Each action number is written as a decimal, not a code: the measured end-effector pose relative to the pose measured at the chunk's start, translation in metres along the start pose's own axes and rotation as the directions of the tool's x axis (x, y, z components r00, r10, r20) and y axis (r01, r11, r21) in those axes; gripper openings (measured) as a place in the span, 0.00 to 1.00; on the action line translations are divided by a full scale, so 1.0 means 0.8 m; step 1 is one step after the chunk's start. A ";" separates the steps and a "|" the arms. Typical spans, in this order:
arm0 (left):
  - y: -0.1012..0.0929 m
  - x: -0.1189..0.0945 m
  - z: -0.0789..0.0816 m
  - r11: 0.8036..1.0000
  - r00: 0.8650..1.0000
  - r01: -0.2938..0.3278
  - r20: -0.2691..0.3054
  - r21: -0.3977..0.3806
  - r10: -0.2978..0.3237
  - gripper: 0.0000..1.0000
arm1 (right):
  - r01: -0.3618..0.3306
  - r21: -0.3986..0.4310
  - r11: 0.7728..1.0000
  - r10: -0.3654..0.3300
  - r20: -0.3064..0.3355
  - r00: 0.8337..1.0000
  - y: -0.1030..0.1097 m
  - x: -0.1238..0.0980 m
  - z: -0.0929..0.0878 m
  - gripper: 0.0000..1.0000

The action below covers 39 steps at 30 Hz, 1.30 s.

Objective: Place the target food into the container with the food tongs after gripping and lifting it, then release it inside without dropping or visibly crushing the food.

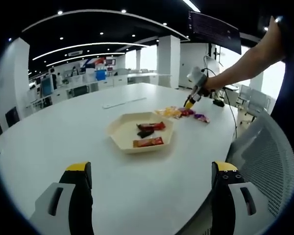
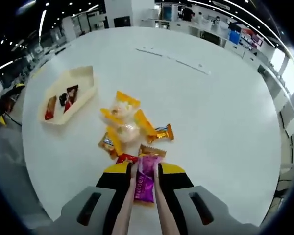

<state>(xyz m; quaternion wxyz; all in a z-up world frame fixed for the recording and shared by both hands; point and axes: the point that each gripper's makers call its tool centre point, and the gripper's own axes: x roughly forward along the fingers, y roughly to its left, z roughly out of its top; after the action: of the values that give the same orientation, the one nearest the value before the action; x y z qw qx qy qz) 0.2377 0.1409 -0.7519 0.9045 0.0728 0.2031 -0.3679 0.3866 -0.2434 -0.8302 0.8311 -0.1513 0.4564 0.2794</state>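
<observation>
My right gripper [image 2: 144, 172] is shut on a pair of pale food tongs [image 2: 123, 213], whose tips pinch a purple snack packet [image 2: 145, 183] just above the table. Beyond it lies a pile of wrapped snacks [image 2: 125, 122], mostly yellow and orange. A cream hexagonal tray [image 2: 84, 73] sits to the upper left with three wrapped snacks inside. In the left gripper view the same tray [image 1: 118, 138] lies ahead of my open, empty left gripper [image 1: 152, 169]. The right gripper [image 1: 192, 100], held by a person's arm, hangs over the snack pile [image 1: 179, 112] beyond the tray.
Everything rests on a large white round table [image 1: 63, 132]. A mesh office chair [image 1: 264, 156] stands at its right edge. A long white strip [image 2: 174, 58] lies further back on the table. Office desks and pillars fill the background.
</observation>
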 end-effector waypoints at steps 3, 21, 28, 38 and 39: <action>0.001 0.000 0.000 1.000 1.000 -0.002 0.004 0.001 0.002 0.99 | 0.004 -0.039 0.999 -0.005 -0.012 1.000 0.002 -0.003 0.002 0.21; 0.000 -0.001 0.002 1.000 1.000 -0.002 0.015 -0.002 0.002 0.99 | 0.011 -0.106 0.994 -0.011 0.007 1.000 -0.021 -0.050 0.056 0.22; 0.000 -0.001 0.004 1.000 1.000 -0.002 0.018 -0.003 0.002 0.99 | 0.014 -0.156 0.988 -0.010 0.028 1.000 -0.024 -0.069 0.081 0.21; 0.000 -0.001 0.004 1.000 1.000 -0.002 0.021 -0.003 0.002 0.99 | 0.031 -0.181 0.983 -0.025 0.035 0.999 -0.035 -0.088 0.099 0.21; 0.000 -0.001 0.004 1.000 1.000 -0.001 0.021 -0.003 0.001 0.99 | 0.031 -0.182 0.983 -0.026 0.035 0.999 -0.035 -0.088 0.100 0.21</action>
<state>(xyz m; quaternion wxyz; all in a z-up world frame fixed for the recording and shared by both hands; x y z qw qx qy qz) 0.2382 0.1405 -0.7489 0.9069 0.0677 0.1943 -0.3678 0.4270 -0.2479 -0.7277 0.8249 -0.2289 0.4131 0.3106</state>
